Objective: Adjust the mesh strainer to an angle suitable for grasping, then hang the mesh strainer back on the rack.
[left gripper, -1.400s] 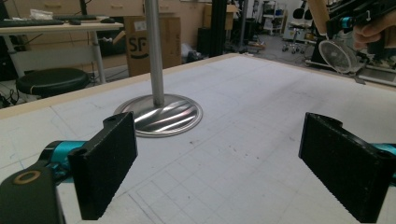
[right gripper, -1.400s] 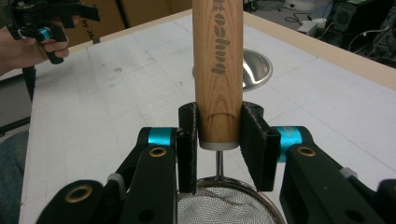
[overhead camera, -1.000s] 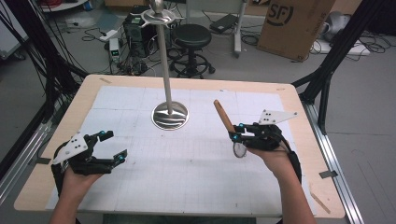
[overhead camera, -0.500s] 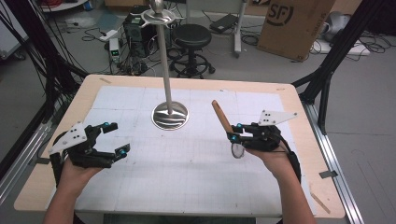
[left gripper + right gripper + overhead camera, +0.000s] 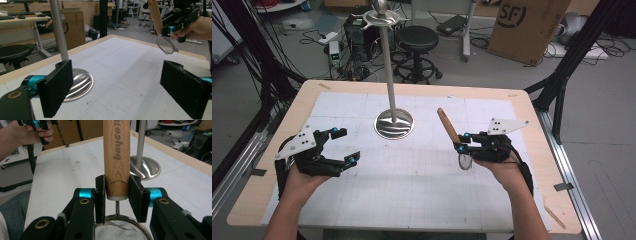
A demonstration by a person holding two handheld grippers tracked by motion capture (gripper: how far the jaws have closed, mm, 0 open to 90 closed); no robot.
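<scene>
- Gripping the wooden handle (image 5: 117, 157) of a small mesh strainer (image 5: 465, 161), the right gripper (image 5: 460, 145) has its two black jaws clamped on the handle's lower end, just above the metal neck; the sieve bowl hangs below the jaws and the handle slants up and away over the table (image 5: 532, 115).
- The left gripper (image 5: 343, 146) stands wide open with nothing between its pads (image 5: 57, 91), held above the white mat (image 5: 412, 190) at the table's left side, well apart from the strainer.
- A steel stand (image 5: 394, 123), with a round base and a tall pole, rises between the two hands toward the far side.
- Risk, as I judge it: the grip sits at the very end of the handle, so the strainer could pivot or slide out if the hand tilts or swings fast.
- A second risk: the raised handle tip is near the pole, and a careless swing toward the stand could knock it.
- If the left gripper comes to take the handle, closing off-centre could twist it out of the right jaws.
- Compared with a second ago, the left hand has lifted and come slightly inward, still open; the right hand and strainer have not moved.
</scene>
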